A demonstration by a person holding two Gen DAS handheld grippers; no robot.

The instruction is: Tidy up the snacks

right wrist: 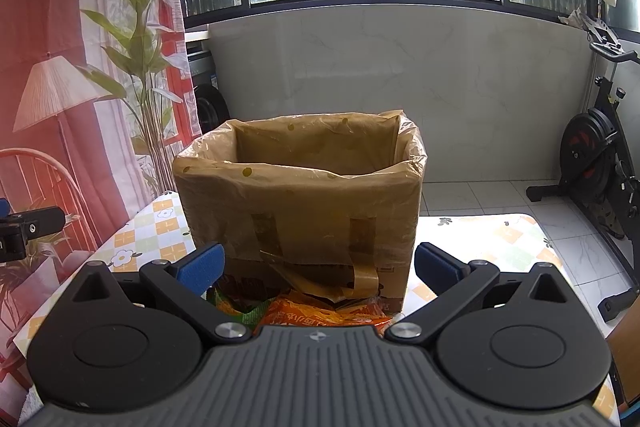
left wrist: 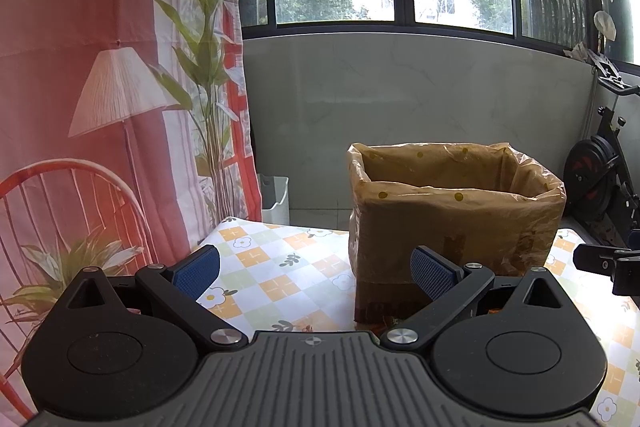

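A cardboard box lined with a yellowish plastic bag stands on the table with the flower-patterned cloth; the right wrist view shows the same box straight ahead. My left gripper hangs open above the cloth, left of the box, with nothing between its fingers. My right gripper is open in front of the box. Below it lie an orange snack packet and a green snack packet, partly hidden by the gripper body. The inside of the box is hidden.
The other gripper's black tip shows at the right edge and the left edge. A printed curtain hangs left of the table. An exercise bike stands on the tiled floor at right. A white bin sits behind the table.
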